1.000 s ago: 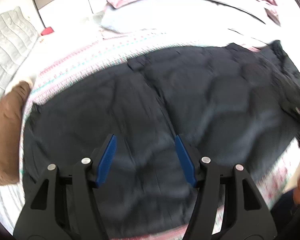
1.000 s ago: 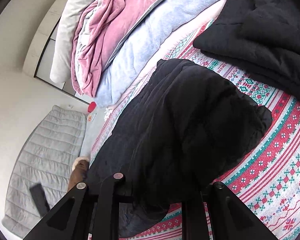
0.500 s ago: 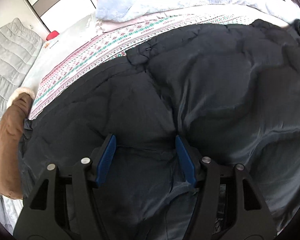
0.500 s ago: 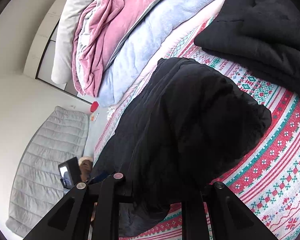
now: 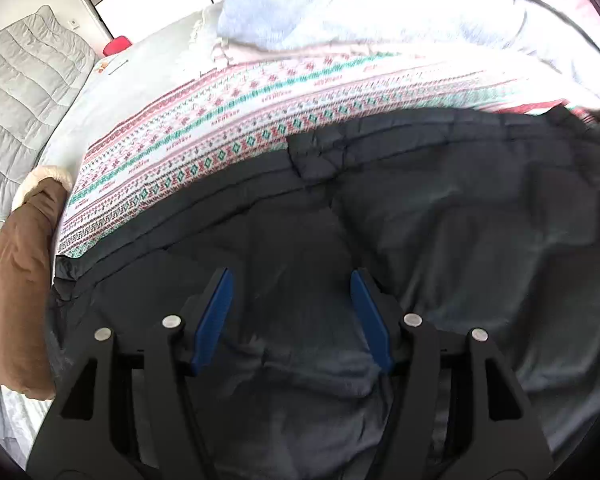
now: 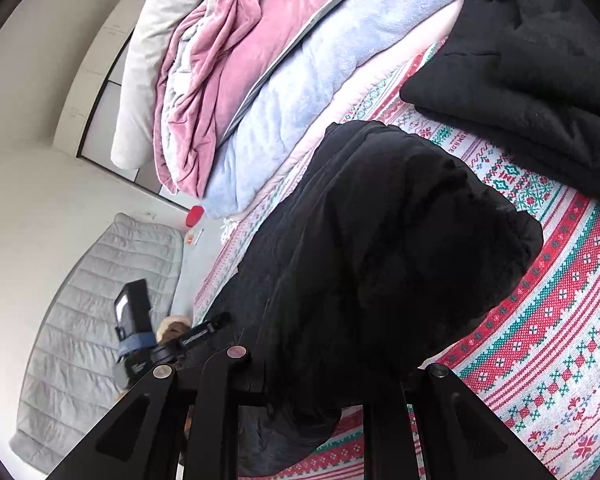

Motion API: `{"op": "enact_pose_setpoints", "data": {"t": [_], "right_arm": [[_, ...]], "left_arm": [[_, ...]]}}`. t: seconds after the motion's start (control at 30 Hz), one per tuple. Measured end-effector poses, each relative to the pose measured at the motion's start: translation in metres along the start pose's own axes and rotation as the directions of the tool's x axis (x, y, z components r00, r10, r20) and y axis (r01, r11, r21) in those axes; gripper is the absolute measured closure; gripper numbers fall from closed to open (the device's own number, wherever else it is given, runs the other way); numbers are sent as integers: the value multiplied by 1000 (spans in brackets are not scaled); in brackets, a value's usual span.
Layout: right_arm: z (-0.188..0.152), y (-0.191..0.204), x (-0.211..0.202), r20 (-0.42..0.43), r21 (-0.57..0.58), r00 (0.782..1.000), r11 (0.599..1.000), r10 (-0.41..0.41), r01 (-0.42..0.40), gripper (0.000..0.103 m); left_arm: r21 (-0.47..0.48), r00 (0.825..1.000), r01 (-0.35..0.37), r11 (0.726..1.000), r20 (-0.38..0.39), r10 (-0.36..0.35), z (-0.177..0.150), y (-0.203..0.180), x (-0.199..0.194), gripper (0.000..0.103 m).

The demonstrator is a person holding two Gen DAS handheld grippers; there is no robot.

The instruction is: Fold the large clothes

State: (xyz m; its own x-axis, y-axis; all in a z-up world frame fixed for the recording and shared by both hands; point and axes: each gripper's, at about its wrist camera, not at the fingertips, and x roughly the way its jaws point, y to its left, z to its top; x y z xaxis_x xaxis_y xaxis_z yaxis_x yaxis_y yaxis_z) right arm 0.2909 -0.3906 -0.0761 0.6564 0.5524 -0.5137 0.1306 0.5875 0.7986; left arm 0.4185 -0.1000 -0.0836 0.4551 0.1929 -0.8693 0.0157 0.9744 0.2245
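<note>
A large dark quilted jacket (image 5: 440, 240) lies spread on a patterned red, green and white bedspread (image 5: 228, 128). My left gripper (image 5: 290, 312) is open with blue pads, low over the jacket's near part, holding nothing. In the right wrist view the same jacket (image 6: 380, 248) bulges up over my right gripper (image 6: 312, 392). Its fingertips are buried in the fabric, so its jaws are hidden. The left gripper's body (image 6: 140, 332) shows at the jacket's far end.
A brown garment with a fleece cuff (image 5: 18, 280) lies at the bed's left edge. Folded blue and pink blankets (image 6: 260, 80) are stacked at the back. A folded black garment (image 6: 532, 80) lies to the right. A grey quilted mat (image 6: 88, 320) lies beside the bed.
My left gripper has moved down and closer over the jacket, which now fills more of its view. The right gripper has stayed in place under the raised fabric.
</note>
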Motion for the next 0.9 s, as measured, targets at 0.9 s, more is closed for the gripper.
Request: {"op": "enact_pose_setpoints", "data": {"t": [0.9], "right_arm": [[4, 36, -25, 112, -184, 994, 982, -16, 37, 86]], "left_arm": [[154, 970, 231, 961, 33, -239, -157, -37, -87, 40]]}}
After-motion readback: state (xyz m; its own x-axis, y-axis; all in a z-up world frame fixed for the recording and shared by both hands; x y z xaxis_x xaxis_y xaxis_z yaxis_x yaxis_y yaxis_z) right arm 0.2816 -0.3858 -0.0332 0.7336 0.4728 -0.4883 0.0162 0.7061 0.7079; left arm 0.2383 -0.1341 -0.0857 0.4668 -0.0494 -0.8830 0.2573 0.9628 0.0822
